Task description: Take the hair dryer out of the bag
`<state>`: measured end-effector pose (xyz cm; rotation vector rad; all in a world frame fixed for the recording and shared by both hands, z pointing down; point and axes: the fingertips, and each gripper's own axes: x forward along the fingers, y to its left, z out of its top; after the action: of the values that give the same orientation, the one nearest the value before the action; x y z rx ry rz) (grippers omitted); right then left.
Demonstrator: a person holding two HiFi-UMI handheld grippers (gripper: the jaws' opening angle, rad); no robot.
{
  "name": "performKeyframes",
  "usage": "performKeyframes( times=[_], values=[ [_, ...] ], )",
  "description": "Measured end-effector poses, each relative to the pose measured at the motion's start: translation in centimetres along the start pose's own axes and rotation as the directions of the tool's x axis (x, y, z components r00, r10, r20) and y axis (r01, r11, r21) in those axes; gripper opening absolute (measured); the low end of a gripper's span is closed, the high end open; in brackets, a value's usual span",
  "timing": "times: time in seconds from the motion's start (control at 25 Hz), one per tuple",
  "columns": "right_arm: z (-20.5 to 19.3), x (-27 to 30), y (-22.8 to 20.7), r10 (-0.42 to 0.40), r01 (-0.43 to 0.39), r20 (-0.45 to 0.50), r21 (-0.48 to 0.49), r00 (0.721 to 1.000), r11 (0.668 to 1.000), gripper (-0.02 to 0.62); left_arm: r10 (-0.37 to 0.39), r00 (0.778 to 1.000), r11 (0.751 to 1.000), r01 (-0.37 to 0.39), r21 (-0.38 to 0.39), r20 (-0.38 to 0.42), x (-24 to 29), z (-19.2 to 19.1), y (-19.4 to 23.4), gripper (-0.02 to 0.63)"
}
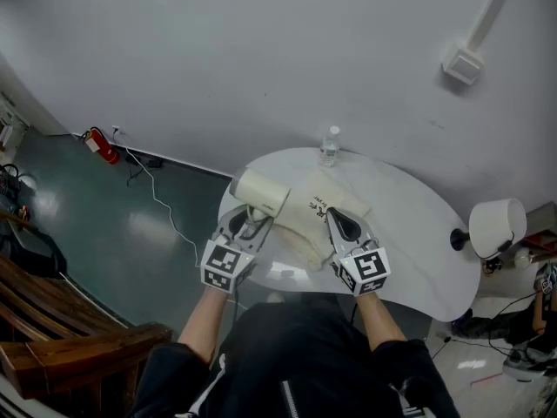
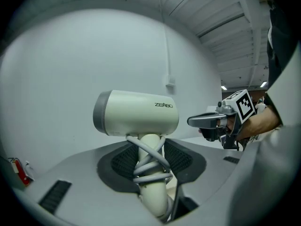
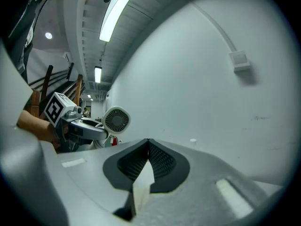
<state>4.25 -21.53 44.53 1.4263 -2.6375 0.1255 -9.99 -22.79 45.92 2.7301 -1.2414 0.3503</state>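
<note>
A cream hair dryer with its grey cord wound round the handle stands upright in my left gripper, which is shut on the handle. In the left gripper view the dryer rises above the pads, its barrel pointing right. The cream cloth bag lies on the white table, beside the dryer and apart from it. My right gripper is shut on a fold of the bag's cloth. From the right gripper view the dryer's rear grille shows at the left.
A clear water bottle stands at the table's far edge near the wall. A white lamp sits off the table's right end. On the floor at left are a red fire extinguisher, a cable and a wooden chair.
</note>
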Motion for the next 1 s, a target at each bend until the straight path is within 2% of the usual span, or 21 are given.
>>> performKeyframes(
  times=[0.2,0.6,1.0],
  values=[
    [0.1,-0.7,-0.5,-0.026,0.026,0.022,0.005,0.999,1.0,0.003,0.01,0.999,1.0,-0.01,0.011,0.052,-0.4,0.8,-0.1,0.178],
    [0.4,-1.6,-0.5,-0.052,0.053,0.051,-0.007,0.997,0.999,0.003,-0.032,0.999,0.999,0.032,0.003,0.02,0.5,-0.3,-0.8,0.177],
    [0.0,-1.2,-0.2,-0.047,0.048,0.043,-0.008,0.998,0.999,0.003,-0.028,0.999,1.0,0.028,0.004,0.017,0.2,-0.5,-0.6,0.177]
  ],
)
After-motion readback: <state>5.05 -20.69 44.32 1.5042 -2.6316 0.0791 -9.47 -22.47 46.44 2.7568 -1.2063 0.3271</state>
